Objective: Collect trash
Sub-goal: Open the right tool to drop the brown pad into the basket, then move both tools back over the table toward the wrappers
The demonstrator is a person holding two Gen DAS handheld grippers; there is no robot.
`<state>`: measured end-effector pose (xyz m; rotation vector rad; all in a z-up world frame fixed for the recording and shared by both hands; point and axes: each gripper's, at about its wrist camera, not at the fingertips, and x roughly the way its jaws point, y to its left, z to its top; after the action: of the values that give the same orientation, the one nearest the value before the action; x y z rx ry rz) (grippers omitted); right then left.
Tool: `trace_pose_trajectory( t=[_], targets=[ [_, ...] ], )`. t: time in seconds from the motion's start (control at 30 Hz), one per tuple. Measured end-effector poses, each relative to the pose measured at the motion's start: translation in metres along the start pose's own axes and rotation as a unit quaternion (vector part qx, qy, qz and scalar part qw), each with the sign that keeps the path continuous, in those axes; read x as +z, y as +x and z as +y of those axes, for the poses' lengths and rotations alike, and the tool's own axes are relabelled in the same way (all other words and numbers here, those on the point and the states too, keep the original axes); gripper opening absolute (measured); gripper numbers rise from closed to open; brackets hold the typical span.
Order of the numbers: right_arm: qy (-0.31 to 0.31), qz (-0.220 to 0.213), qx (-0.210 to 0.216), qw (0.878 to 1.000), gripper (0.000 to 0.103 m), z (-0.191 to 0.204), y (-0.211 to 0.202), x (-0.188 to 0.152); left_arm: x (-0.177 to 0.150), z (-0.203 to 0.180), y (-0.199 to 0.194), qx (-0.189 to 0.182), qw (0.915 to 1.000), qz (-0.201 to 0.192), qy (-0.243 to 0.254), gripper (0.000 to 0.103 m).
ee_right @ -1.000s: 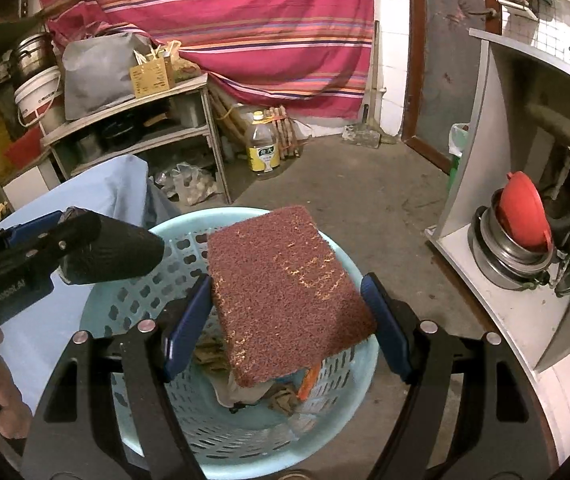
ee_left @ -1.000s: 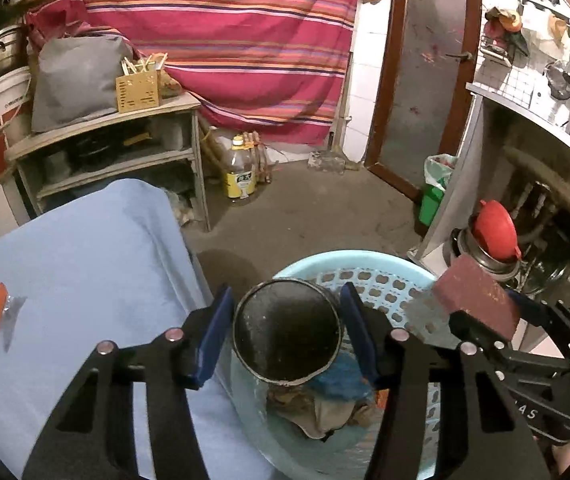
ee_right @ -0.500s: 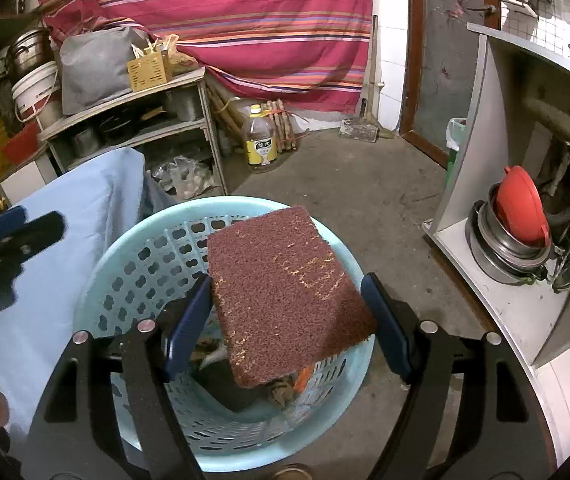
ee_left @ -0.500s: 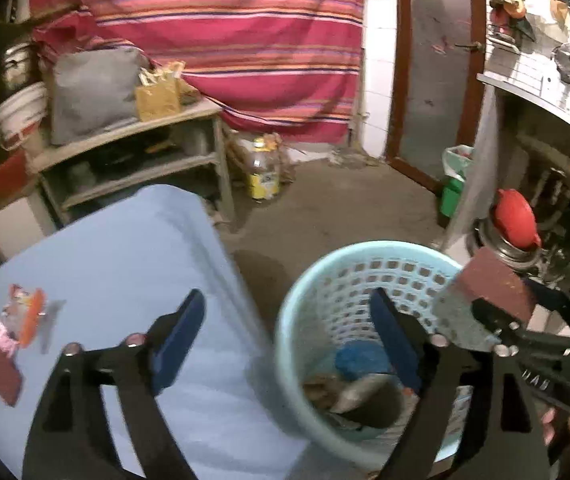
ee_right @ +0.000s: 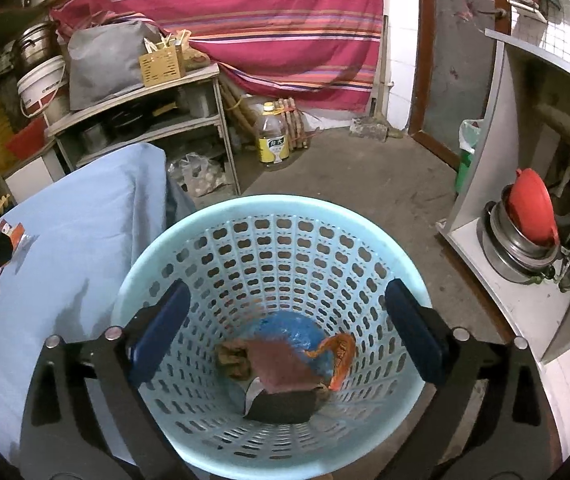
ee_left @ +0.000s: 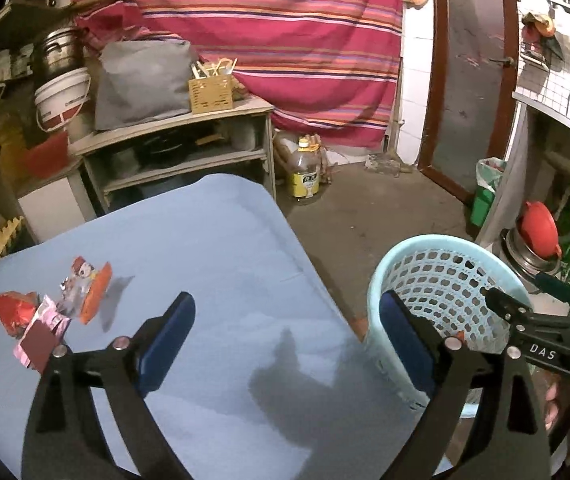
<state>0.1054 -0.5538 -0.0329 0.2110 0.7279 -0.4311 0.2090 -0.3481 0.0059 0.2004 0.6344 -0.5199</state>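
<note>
Both tools wide open and empty, basket beside the counter

Right tool [ee_right: 285, 332] hangs over the basket [ee_right: 173, 240], where a maroon pad [ee_right: 281, 364] lies on other trash; left tool [ee_left: 287, 340] faces the blue counter [ee_left: 213, 248], likely for the wrappers [ee_left: 53, 316] at far left.

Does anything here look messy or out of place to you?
Yes: a small heap of crumpled red and pink wrappers lies on the blue table cloth, not in the pale blue basket beside the table, which already holds rubbish. Both tongs, left and right, are open and hold nothing.
</note>
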Motion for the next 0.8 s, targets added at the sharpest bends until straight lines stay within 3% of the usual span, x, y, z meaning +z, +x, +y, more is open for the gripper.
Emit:
trace_pose_trajectory(
  t=[0.37,0.6,0.8],
  targets=[
    [0.011,0.000,-0.019,1.000,0.099,0.009,-0.013,-0.010,-0.013,0.029,-0.013,0.002,0.9999,0.003,-0.016,0.092],
    [-0.002,-0.016,-0.040,0.999,0.099,0.036,-0.020,-0.014,-0.027,0.076,-0.022,0.023,0.9992,0.004,-0.033,0.095],
    [-0.013,-0.062,-0.038,0.997,0.099,0.075,-0.035,-0.011,-0.045,0.134,-0.029,0.052,0.9975,0.002,-0.048,0.097]
  ],
)
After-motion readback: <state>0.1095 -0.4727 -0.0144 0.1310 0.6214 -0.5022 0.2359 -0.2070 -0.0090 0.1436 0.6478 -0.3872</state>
